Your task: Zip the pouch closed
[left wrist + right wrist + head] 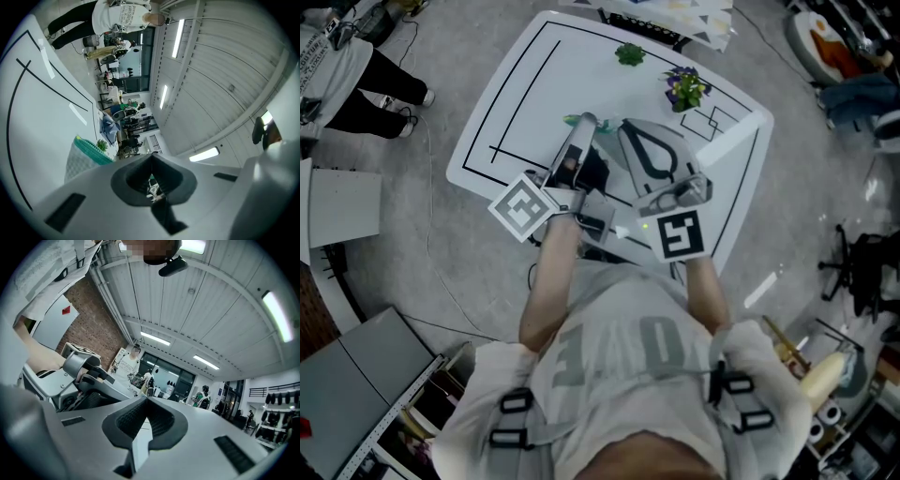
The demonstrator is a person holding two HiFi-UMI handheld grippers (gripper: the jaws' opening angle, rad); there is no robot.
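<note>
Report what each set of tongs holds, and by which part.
Right tongs: shut, nothing held. Left tongs: shut; the pouch lies beside them, not between; a pale bit in their gap cannot be identified.

"What's the surface?"
"A white table (525,84) with black lines, standing on a grey floor (441,253)."
"What's on it?"
"A small green plant (629,53) at the far edge, purple flowers (684,87) near it, and a teal-edged mesh pouch (80,158)."
</note>
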